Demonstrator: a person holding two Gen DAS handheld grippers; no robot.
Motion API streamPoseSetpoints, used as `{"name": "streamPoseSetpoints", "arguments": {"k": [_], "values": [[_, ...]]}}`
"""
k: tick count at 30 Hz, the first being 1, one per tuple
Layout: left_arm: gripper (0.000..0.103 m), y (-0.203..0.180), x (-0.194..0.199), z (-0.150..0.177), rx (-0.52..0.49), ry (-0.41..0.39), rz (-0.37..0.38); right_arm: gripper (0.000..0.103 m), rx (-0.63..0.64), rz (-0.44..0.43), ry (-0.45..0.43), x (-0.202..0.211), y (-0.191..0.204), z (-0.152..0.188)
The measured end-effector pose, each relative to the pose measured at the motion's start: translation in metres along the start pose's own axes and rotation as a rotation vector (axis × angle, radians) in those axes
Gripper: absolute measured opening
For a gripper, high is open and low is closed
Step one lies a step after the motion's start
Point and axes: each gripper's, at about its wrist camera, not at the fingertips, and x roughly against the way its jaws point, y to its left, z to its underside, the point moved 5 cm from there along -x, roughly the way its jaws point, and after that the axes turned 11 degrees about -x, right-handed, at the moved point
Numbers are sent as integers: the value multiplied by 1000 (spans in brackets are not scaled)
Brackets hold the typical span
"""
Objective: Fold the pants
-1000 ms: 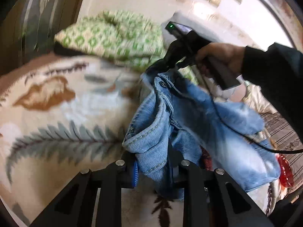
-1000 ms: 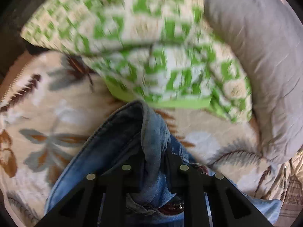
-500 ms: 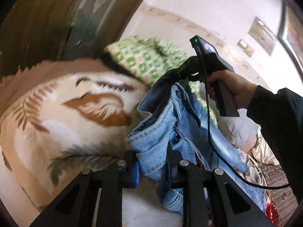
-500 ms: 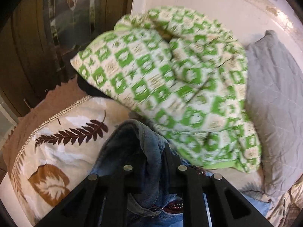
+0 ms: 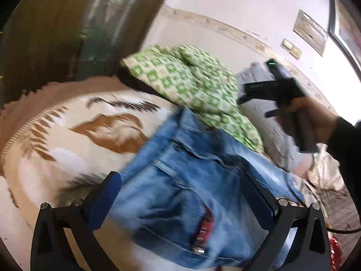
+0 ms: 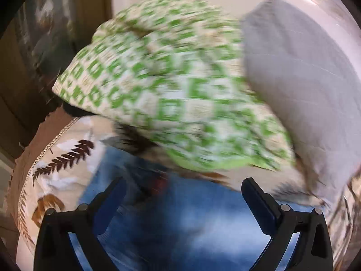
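Both grippers have let go: the left gripper [image 5: 180, 194], clamped on a bunched denim edge 1 second ago, now has its jaws opening wide with nothing pinched, and the jeans [image 5: 187, 180] lie loose below and ahead of its fingers on the blanket [image 5: 67, 135]. The right gripper [image 6: 182, 201] is likewise opening and holds nothing; the jeans [image 6: 180, 221] have dropped under its fingers. Beyond them sit the green pillow [image 6: 162, 85] and grey pillow [image 6: 300, 85].
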Motion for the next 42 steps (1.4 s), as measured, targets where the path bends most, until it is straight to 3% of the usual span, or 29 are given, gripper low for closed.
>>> {"name": "streamPoseSetpoints", "arguments": {"k": [4, 10, 14, 18, 22, 30, 34, 42], "values": [[103, -30, -4, 0, -77, 6, 34, 103, -73, 50, -26, 48, -93, 22], [103, -105, -7, 5, -256, 45, 128, 103, -265, 150, -53, 133, -273, 100], [103, -163, -11, 8, -389, 116, 234, 103, -350, 201, -50, 175, -362, 163], [103, -227, -21, 6, -597, 196, 340, 103, -448, 215, -28, 196, -427, 221], [103, -270, -26, -2, -741, 230, 409, 103, -526, 141, -37, 202, -452, 240], [103, -311, -69, -31, -956, 307, 452, 103, -522, 5, -19, 175, -439, 209], [103, -322, -120, -49, -1045, 399, 512, 103, -549, -106, 47, 138, -426, 175], [103, -336, -241, -50, -1209, 512, 480, 103, -588, -233, 187, 28, -424, 112]]}}
